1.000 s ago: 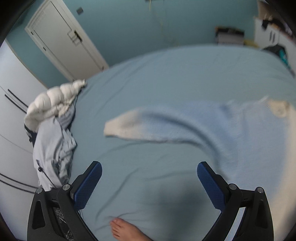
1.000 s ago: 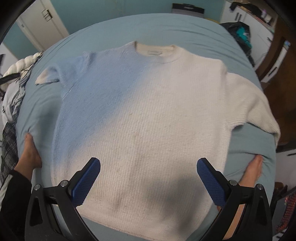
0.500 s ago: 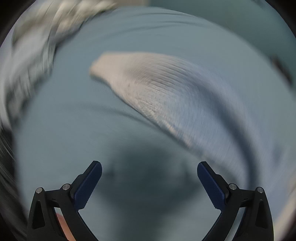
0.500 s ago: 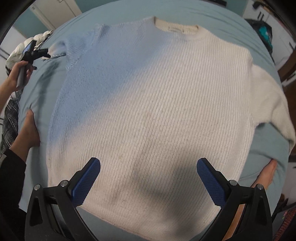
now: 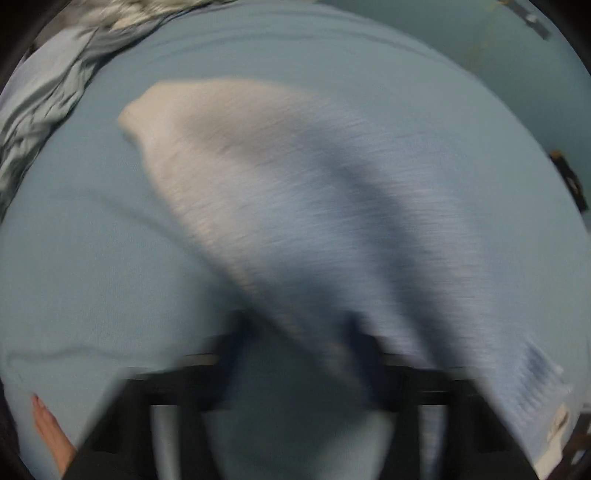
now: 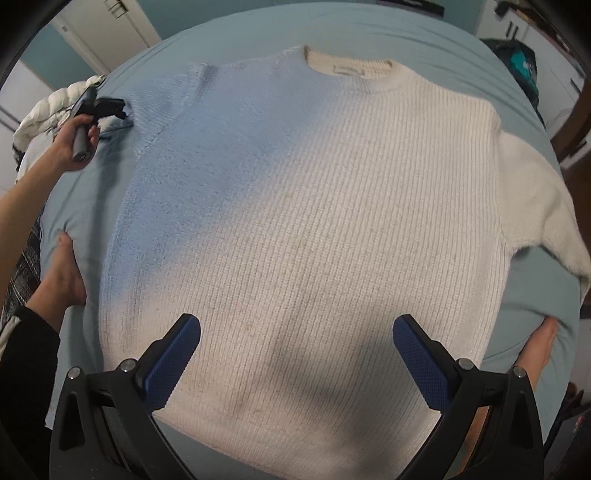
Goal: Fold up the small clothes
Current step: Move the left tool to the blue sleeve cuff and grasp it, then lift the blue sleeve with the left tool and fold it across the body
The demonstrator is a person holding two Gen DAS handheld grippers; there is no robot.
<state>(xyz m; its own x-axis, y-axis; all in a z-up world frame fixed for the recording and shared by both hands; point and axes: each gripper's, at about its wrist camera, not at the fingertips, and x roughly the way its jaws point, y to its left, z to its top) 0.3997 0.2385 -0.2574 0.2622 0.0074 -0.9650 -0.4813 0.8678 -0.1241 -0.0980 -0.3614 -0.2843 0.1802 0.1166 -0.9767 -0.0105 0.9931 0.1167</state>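
A knit sweater (image 6: 314,221), blue fading to cream, lies flat and face up on the bed, collar at the far side. My right gripper (image 6: 295,354) hovers open and empty above its lower half. My left gripper (image 6: 110,105) is down at the sweater's left sleeve. In the left wrist view the picture is blurred. The sleeve (image 5: 280,192) runs up and left from between the fingers, cuff farthest away. My left gripper (image 5: 299,354) has narrowed its jaws around the sleeve near the shoulder; whether they have closed is lost in the blur.
The bed has a light blue sheet (image 6: 369,29). A heap of clothes and a white puffy item (image 6: 48,110) lies at the bed's left edge. The person's bare feet (image 6: 61,273) rest on the sheet beside the sweater. Dark items (image 6: 517,62) sit at the far right.
My left gripper has dropped onto the left sleeve and its fingers have drawn closer together. My right gripper has come slightly lower and closer over the sweater, still open.
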